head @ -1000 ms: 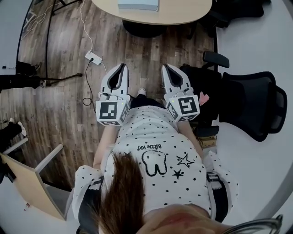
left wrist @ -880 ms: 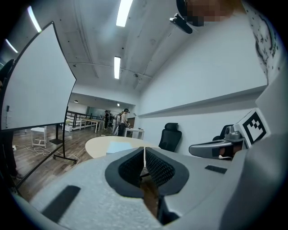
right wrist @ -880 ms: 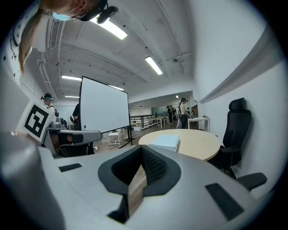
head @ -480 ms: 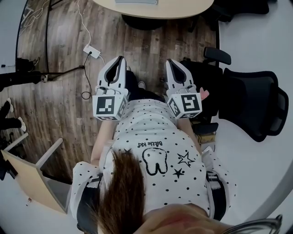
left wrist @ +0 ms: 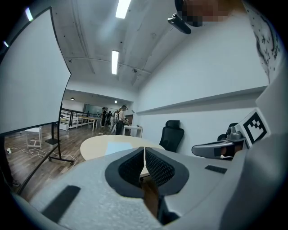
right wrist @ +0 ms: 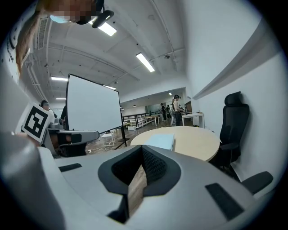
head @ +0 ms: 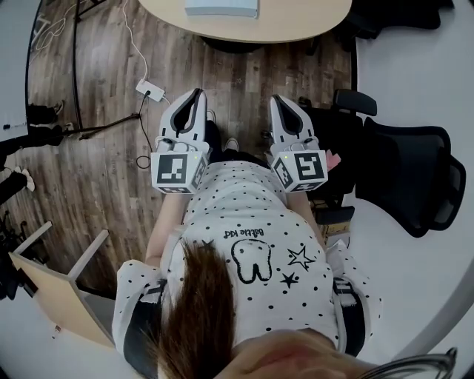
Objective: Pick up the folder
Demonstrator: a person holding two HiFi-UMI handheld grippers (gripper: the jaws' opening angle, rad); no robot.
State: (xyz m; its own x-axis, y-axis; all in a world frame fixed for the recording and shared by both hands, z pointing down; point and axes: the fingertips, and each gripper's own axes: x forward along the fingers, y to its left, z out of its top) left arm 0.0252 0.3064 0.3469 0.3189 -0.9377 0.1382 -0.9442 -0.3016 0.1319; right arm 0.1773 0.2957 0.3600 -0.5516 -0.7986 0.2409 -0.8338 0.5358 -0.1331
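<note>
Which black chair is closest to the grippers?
The black mesh chair right beside the right gripper. The other chair stands farther off, up by the round table.

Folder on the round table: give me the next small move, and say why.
Probably bring both grippers forward to the edge of the table. The folder lies flat on it, well ahead of the left gripper and right gripper, which hang over the wood floor, both shut with nothing between the jaws.
</note>
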